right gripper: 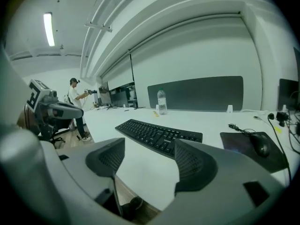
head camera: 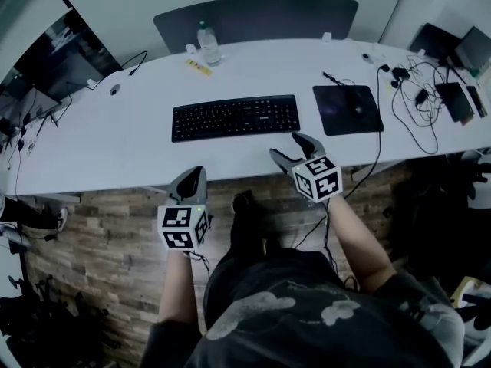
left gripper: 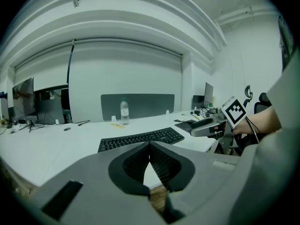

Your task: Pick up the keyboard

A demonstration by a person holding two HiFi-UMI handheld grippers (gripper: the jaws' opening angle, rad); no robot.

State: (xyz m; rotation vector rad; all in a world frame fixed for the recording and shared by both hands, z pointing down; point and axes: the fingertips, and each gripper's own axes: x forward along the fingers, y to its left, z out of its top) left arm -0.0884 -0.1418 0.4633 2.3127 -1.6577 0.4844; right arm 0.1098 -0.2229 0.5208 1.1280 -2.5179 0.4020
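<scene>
Keyboard (head camera: 235, 117): lies flat mid-counter, long side toward the person, set back from the near edge and untouched.
Counter (head camera: 115, 144): white. It also carries a mouse pad (head camera: 347, 110) just beside the keyboard's right end and a tangle of cables (head camera: 418, 90) at far right.
Left tongs (head camera: 194, 179): clenched tip to tip with nothing between them. They hang off the near counter edge over the floor, short of the keyboard's left half.
Right tongs (head camera: 289, 148): released, jaws apart and empty. They sit at the near edge, close to the keyboard's right front corner but clear of it.
Stage: approach, judged from how things lie; no grip has been made.
Risk, left side: clenched jaws cannot take an edge. Pushed on like this, they would likely shove the keyboard back rather than lift it.
Risk, one-ended lift: held at the right end alone, the long board would probably sag, twist or slip out.
Risk, low profile: a jaw must get under a thin edge, and a miss could skid the board toward the bottle (head camera: 208, 46) and tip it.
Risk, neighbours: the right jaws could catch the mouse pad along with the keyboard.
Risk, cord: none shows on the keyboard, but a hidden one would tug on the lift.
Containers: only the bottle, upright and capped behind the keyboard near the far edge. Its contents cannot be told.
</scene>
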